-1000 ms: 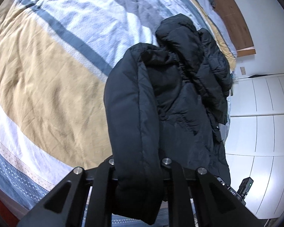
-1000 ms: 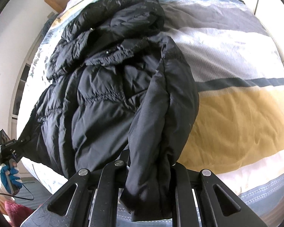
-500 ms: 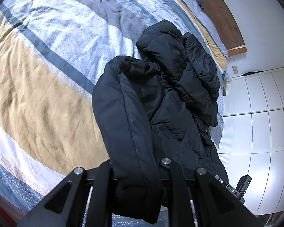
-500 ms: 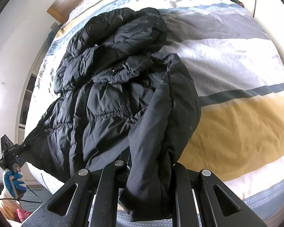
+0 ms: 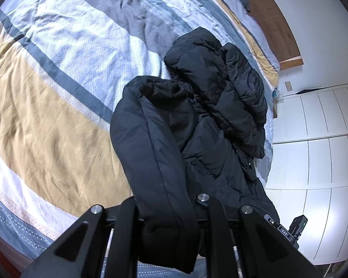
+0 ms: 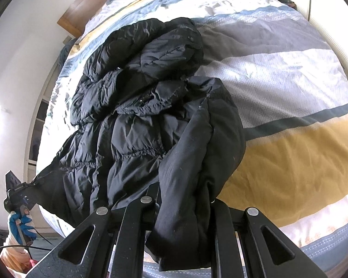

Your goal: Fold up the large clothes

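With the left gripper (image 5: 168,217) and right gripper (image 6: 182,217) each clamped on the jacket (image 6: 132,125) hem, lift evenly and carry the fold toward the hood, across the bed (image 5: 46,115).

Bedspread (image 5: 58,74): spread ahead of my grippers, striped white, grey, blue and mustard, creased all over.
Headboard (image 5: 266,16): brown wood, at the far end beyond my left gripper.
Wardrobe doors (image 5: 317,143): white panels, off to the right of my left gripper.
Wall (image 6: 23,46): white, to the left of my right gripper.
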